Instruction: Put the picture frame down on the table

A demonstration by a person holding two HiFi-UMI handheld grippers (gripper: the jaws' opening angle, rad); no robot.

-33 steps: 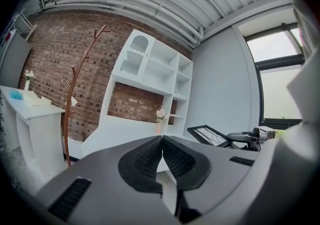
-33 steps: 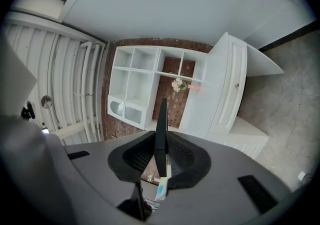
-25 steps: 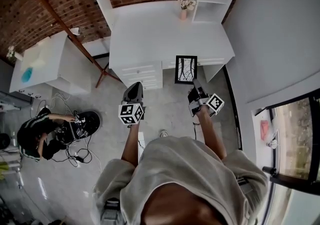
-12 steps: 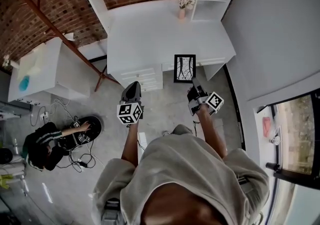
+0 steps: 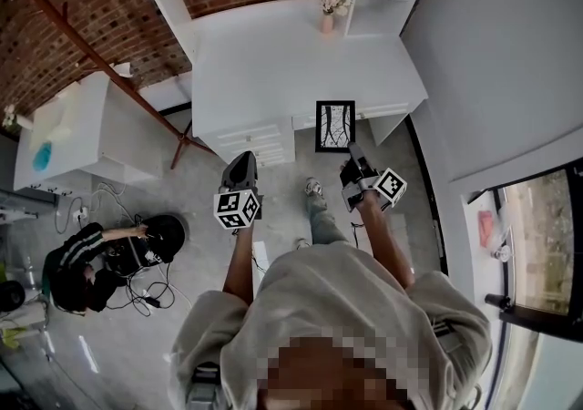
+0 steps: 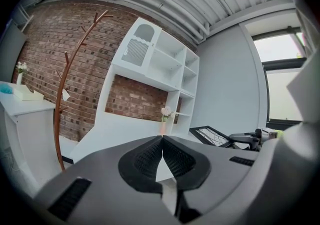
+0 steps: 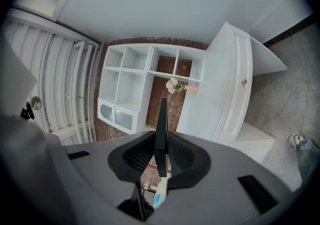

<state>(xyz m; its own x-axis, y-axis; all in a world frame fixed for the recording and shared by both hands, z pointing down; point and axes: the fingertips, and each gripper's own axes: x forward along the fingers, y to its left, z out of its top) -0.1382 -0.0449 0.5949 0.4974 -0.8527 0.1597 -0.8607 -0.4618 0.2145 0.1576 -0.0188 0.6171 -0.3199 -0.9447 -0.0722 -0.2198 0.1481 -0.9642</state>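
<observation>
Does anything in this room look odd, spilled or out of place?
Nothing looks spilled or broken. Only the picture frame is out of place: the right gripper holds it by its edge, short of the white desk. A person sits on the floor among cables.

**A leg steps into mid-frame**

We now see a trouser leg (image 5: 324, 217) and a shoe (image 5: 312, 187) in the centre of the head view, just below the picture frame (image 5: 335, 126). A second ago only a shoe tip showed, lower down. At lower left, the seated person (image 5: 71, 262) has slid slightly lower. The flowers (image 5: 330, 0) at the top have drifted a little left.
</observation>
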